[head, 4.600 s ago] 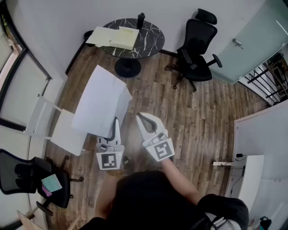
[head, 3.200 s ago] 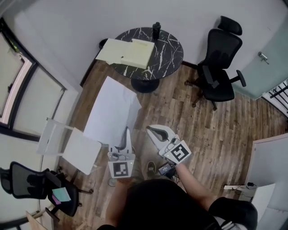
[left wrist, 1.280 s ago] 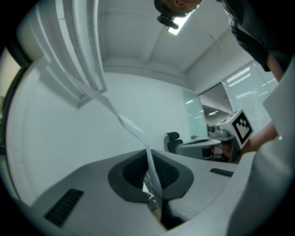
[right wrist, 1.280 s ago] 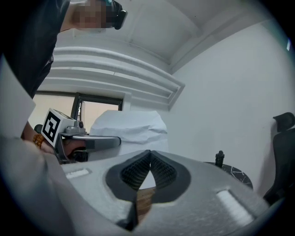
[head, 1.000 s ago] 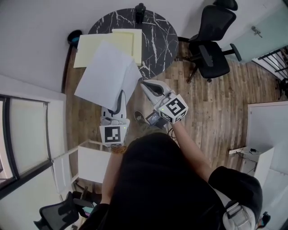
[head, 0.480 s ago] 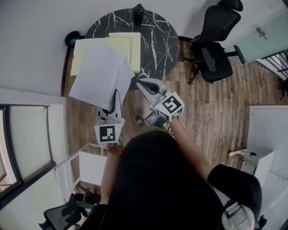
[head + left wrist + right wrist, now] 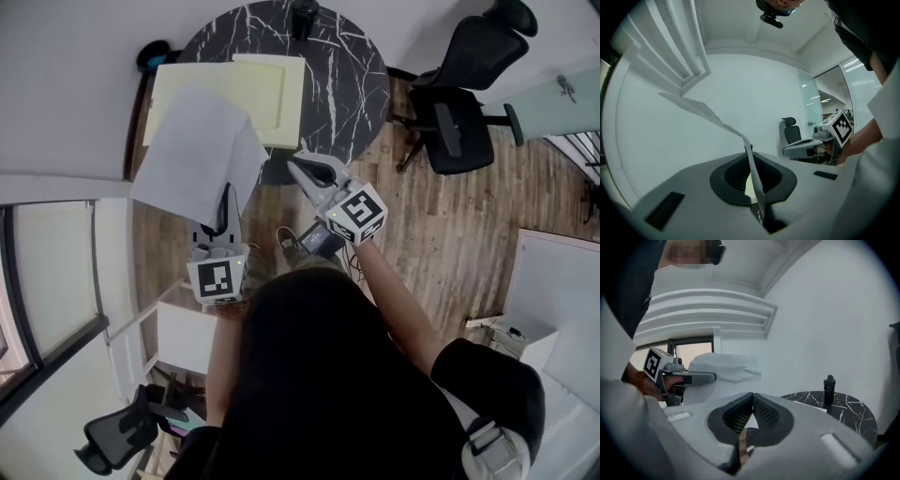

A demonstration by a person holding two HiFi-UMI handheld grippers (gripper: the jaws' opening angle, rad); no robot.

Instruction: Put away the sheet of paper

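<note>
The white sheet of paper point(image 7: 187, 155) hangs over the near left edge of the open yellow folder point(image 7: 267, 86) on the round black marble table point(image 7: 352, 80). My left gripper point(image 7: 225, 199) is shut on the sheet's near edge; in the left gripper view the sheet point(image 7: 751, 165) runs edge-on between the closed jaws and curls up to the left. My right gripper point(image 7: 293, 162) is shut and empty, just right of the sheet, at the table's near rim. The right gripper view shows its jaws point(image 7: 752, 394) closed, with the sheet point(image 7: 724, 366) and the left gripper point(image 7: 686, 377) to its left.
A dark bottle point(image 7: 303, 14) stands at the table's far edge. A black office chair point(image 7: 464, 103) is to the table's right. A white chair point(image 7: 178, 328) stands at my lower left, beside a window wall point(image 7: 56, 262). The floor point(image 7: 441, 234) is wood.
Both grippers and the sheet have come up to the table: the sheet now overlaps the yellow folder's left part. The left gripper has kept its hold throughout.
</note>
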